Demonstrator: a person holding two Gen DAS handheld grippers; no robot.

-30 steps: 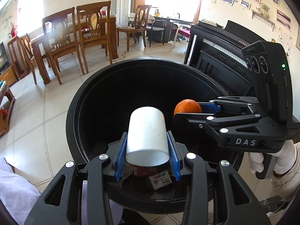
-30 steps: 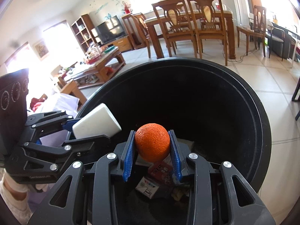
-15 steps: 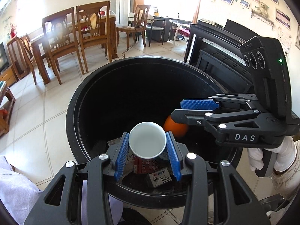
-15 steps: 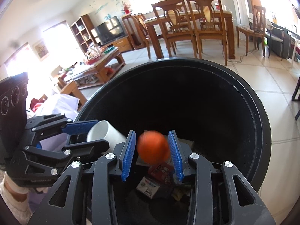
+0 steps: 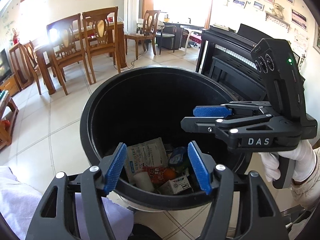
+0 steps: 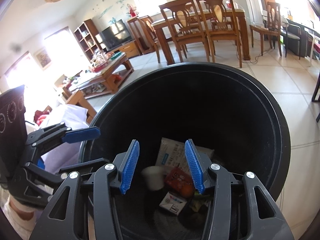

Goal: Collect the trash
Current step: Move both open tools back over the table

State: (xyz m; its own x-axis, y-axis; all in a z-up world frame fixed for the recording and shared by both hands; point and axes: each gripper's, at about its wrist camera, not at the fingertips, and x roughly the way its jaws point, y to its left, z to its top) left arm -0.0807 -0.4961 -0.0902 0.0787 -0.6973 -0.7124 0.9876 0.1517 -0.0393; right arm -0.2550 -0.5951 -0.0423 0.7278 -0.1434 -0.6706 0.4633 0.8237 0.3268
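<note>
White cup [image 5: 142, 180] on its side in black bin [image 5: 96, 108], mouth toward rim.

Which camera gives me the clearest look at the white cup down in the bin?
The left wrist view: the white cup lies sharp among wrappers at the bottom of the black bin, though the near rim cuts off its lower edge. The right wrist view shows the whole cup, but smeared by blur.

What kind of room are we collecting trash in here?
Most likely a home's open living and dining room: a wooden dining table with matching chairs, a television on a low cabinet, and an upright piano beside the black trash bin.
</note>
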